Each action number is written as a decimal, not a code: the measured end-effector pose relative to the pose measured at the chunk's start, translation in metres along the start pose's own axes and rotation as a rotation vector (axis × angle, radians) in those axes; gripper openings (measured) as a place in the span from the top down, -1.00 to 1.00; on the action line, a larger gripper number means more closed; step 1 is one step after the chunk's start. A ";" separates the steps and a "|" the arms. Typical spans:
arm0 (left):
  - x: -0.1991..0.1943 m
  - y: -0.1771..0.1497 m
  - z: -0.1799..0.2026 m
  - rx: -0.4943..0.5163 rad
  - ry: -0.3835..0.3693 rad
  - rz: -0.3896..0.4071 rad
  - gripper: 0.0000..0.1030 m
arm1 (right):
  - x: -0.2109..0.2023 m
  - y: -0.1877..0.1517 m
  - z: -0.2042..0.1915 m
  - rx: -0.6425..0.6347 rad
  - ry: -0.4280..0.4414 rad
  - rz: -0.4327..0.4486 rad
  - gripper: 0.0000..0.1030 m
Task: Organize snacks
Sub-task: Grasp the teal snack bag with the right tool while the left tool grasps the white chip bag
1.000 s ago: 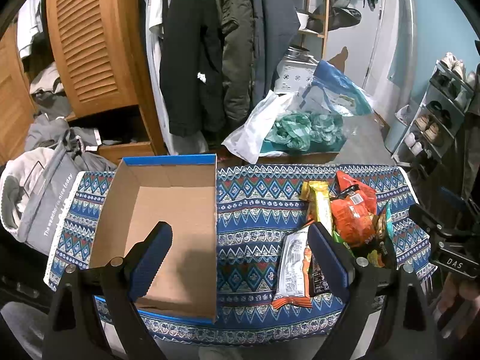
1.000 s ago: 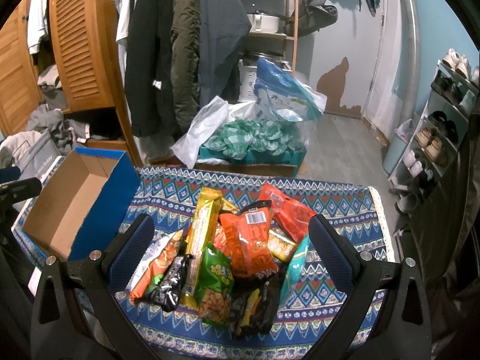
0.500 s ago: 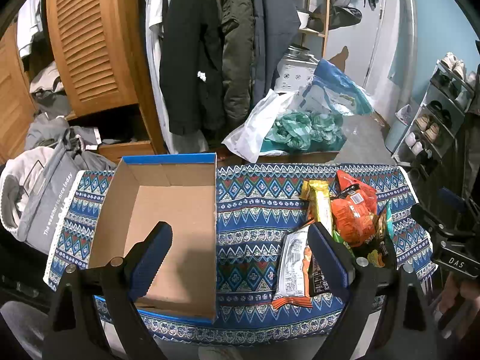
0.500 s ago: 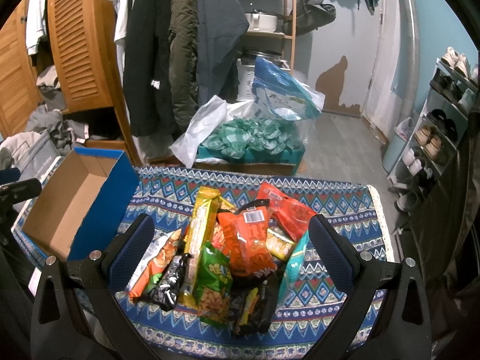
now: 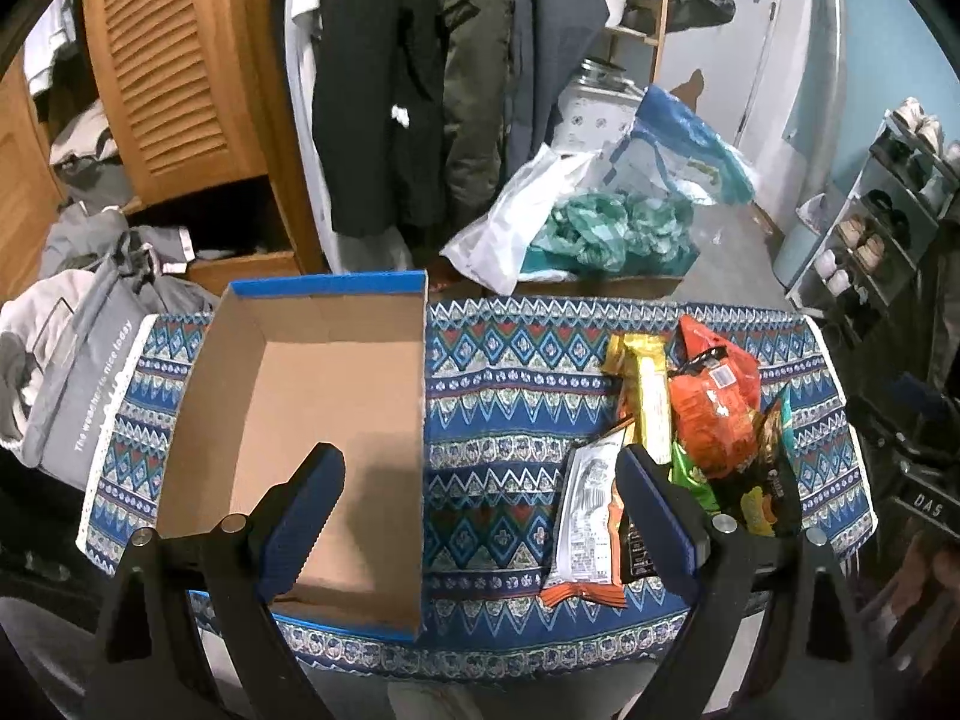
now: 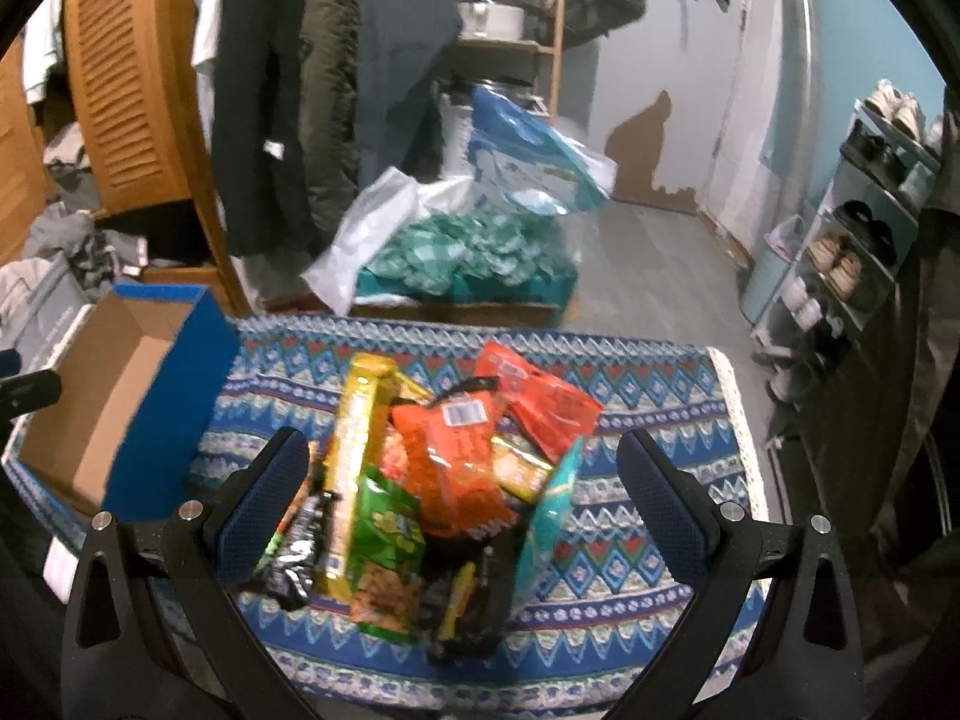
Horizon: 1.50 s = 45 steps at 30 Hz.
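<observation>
- While both tools hang above the patterned tablecloth [image 5: 510,420], the left gripper [image 5: 480,480] has its blue pads spread wide with nothing between them.
- Below its left finger sits the open cardboard box [image 5: 300,408], blue-rimmed and bare inside; its right finger overlaps the near edge of the snack pile [image 5: 690,420].
- Just inside that right finger lies a white-and-orange packet [image 5: 585,516], flat on the cloth.
- Equally wide and holding nothing, the right gripper [image 6: 462,474] brackets the snack pile [image 6: 432,480] between its fingers.
- Straight ahead of it lie an orange bag [image 6: 456,462], a long yellow packet [image 6: 354,450], a green packet [image 6: 387,534] and a red pouch [image 6: 540,402], overlapping one another.
- Off beyond its left finger stands the cardboard box [image 6: 120,384], apart from the snacks.
</observation>
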<state>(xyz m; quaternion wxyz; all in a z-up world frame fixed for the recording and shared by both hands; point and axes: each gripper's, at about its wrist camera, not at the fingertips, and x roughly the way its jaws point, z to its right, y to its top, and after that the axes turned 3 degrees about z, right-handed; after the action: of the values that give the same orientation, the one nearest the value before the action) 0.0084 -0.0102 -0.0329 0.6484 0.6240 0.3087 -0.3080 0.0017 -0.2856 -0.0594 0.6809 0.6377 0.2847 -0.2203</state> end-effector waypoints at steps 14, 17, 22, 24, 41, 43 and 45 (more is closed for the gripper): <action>0.045 -0.007 0.027 0.067 -0.045 -0.151 -0.80 | 0.040 0.002 0.052 0.106 -0.086 -0.161 -0.95; 0.059 -0.005 0.035 0.071 -0.075 -0.189 -0.80 | 0.057 -0.003 0.062 0.130 -0.086 -0.207 -0.95; 0.087 -0.006 0.045 0.066 -0.093 -0.253 -0.80 | 0.083 -0.010 0.071 0.163 -0.083 -0.283 -0.95; 0.097 -0.008 0.047 0.062 -0.095 -0.277 -0.80 | 0.093 -0.014 0.073 0.169 -0.088 -0.310 -0.95; 0.161 -0.028 0.066 0.077 -0.103 -0.417 -0.80 | 0.156 -0.048 0.086 0.261 -0.036 -0.514 -0.71; 0.166 -0.031 0.067 0.076 -0.109 -0.433 -0.80 | 0.161 -0.051 0.086 0.272 -0.030 -0.524 -0.64; 0.171 -0.035 0.068 0.074 -0.108 -0.453 -0.80 | 0.164 -0.053 0.086 0.279 -0.026 -0.529 -0.55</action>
<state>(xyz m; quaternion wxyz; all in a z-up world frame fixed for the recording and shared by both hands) 0.0887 -0.0821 -0.1867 0.5550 0.5450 0.3941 -0.4896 0.0974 -0.3659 -0.2069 0.5091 0.6261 0.3993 -0.4352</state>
